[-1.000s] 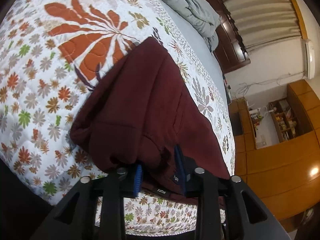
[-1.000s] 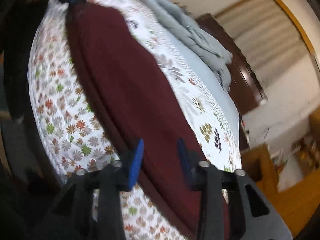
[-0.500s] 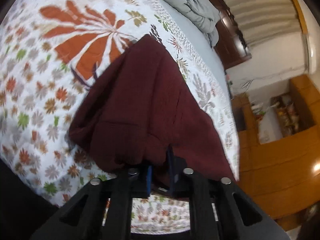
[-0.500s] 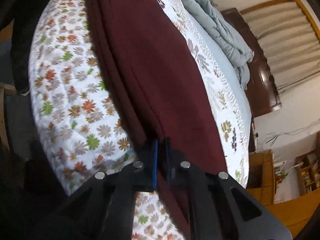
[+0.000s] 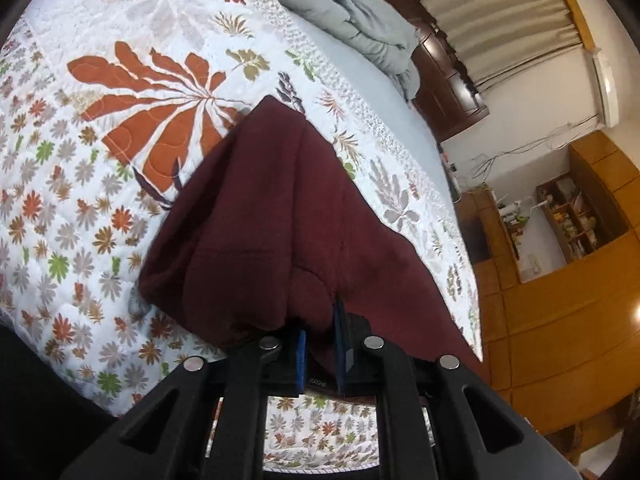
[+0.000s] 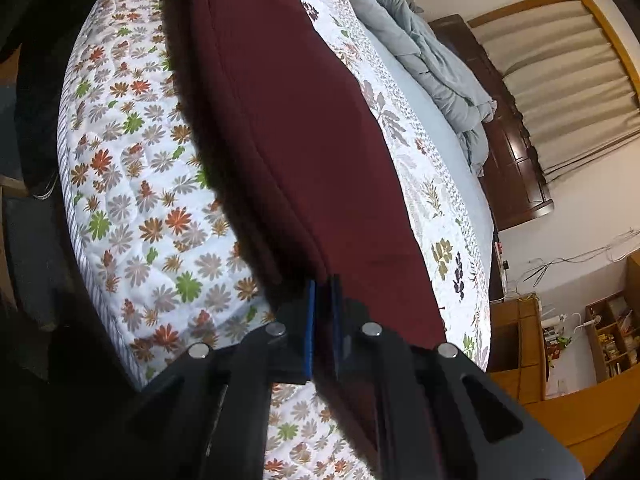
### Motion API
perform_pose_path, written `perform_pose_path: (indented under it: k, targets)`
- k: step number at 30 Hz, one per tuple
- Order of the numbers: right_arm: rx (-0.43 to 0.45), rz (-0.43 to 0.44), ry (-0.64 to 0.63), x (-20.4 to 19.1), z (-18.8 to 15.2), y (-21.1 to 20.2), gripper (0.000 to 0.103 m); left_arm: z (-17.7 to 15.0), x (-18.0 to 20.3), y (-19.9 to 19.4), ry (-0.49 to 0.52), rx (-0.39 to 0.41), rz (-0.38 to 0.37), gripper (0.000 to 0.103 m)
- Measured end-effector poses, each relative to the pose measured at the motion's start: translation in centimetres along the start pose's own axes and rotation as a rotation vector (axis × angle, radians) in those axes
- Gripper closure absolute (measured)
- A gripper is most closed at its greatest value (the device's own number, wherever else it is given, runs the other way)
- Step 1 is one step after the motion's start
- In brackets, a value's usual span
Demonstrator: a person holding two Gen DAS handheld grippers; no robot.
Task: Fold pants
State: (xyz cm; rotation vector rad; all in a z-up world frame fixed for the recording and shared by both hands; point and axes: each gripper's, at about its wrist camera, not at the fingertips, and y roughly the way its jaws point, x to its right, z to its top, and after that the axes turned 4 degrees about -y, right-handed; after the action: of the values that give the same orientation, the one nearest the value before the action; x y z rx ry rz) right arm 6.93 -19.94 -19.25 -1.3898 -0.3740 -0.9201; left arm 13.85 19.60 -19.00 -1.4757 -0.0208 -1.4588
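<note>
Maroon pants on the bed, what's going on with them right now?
A person is folding dark maroon fabric pants laid on a floral quilted bedspread, with a gripper in each hand. The left gripper is shut on the bunched near edge of the pants. The right gripper has just closed on the near edge of the long stretched-out part. The fold itself isn't made yet.

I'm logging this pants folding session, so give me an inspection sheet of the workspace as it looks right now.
Surface: bed with floral quilt.
Job's things: maroon pants lying along the quilt's near edge.
Clutter: grey blanket bunched at the far side.
Grippers: left claw shut on the pants; right claw shut on the pants edge, its jaws having just eased a little.
Cables: loose wires on the wall.
Surroundings: curtain, wooden cabinets, dark headboard.
</note>
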Motion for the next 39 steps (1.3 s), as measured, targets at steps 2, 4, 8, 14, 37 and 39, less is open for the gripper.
perform_pose_path:
  k: [2, 4, 8, 14, 37, 39]
  targets:
    - [-0.002, -0.028, -0.039, -0.5, -0.4, -0.3, 0.08, 0.1, -1.0, 1.2, -0.039, -0.061, 0.036, 0.088]
    - [0.022, -0.055, 0.018, 0.8, -1.9, -2.0, 0.067, 0.2, -1.6, 1.3, -0.087, -0.102, -0.003, 0.078]
    - [-0.064, -0.177, 0.127, 4.4, -8.4, -4.2, 0.067, -0.8, 0.4, -2.2, -0.033, -0.025, 0.055, 0.045]
    - [-0.238, -0.232, 0.069, 5.0, -15.6, -1.6, 0.073, -2.5, 6.7, -3.6, 0.201, 0.072, 0.012, 0.034]
    - [-0.227, -0.238, -0.073, 3.0, -16.7, -0.2, 0.085, -2.2, 6.3, 5.7, 0.211, -0.111, 0.098, 0.032]
    - [-0.202, -0.212, 0.021, 4.0, -16.8, -1.6, 0.077, -2.2, 6.8, 4.8, 0.222, -0.099, 0.087, 0.032]
